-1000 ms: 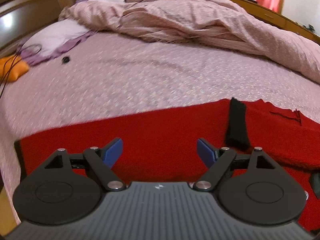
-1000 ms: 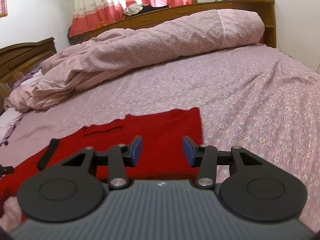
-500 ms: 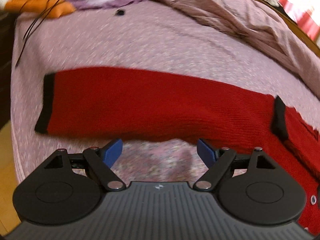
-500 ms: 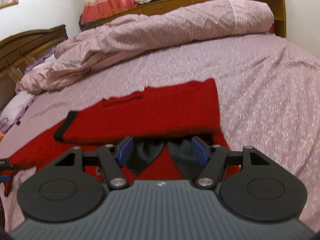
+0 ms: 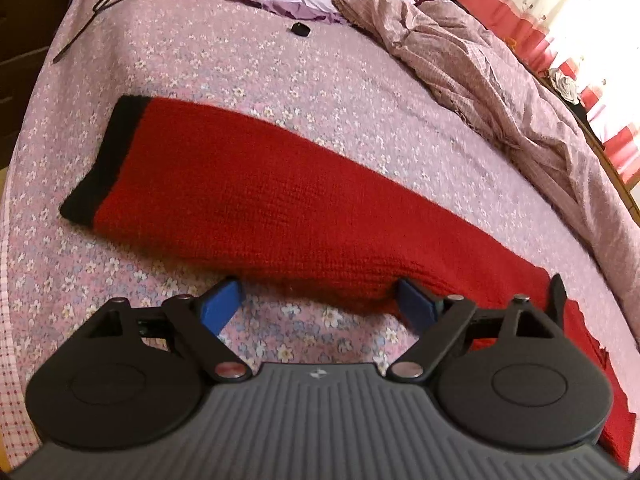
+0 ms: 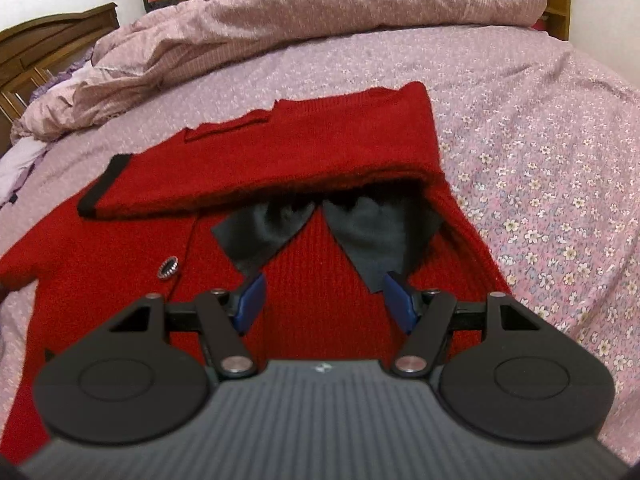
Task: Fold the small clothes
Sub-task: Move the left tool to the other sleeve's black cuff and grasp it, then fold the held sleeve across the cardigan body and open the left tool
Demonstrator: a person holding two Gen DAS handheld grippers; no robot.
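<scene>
Left wrist: left tongs point(image 5: 318, 302) gape, low beside red sleeve point(image 5: 256, 196).

A red knitted cardigan point(image 6: 320, 152) with black cuffs and grey collar points lies flat just ahead of both jaws, one sleeve point(image 5: 256, 196) folded across its chest.

words: none are showing that can be read | numbers: none | marks: a tiny pale logo is sitting on each gripper body, on the left gripper point(image 5: 319, 304) and the right gripper point(image 6: 325, 298), too small to read
</scene>
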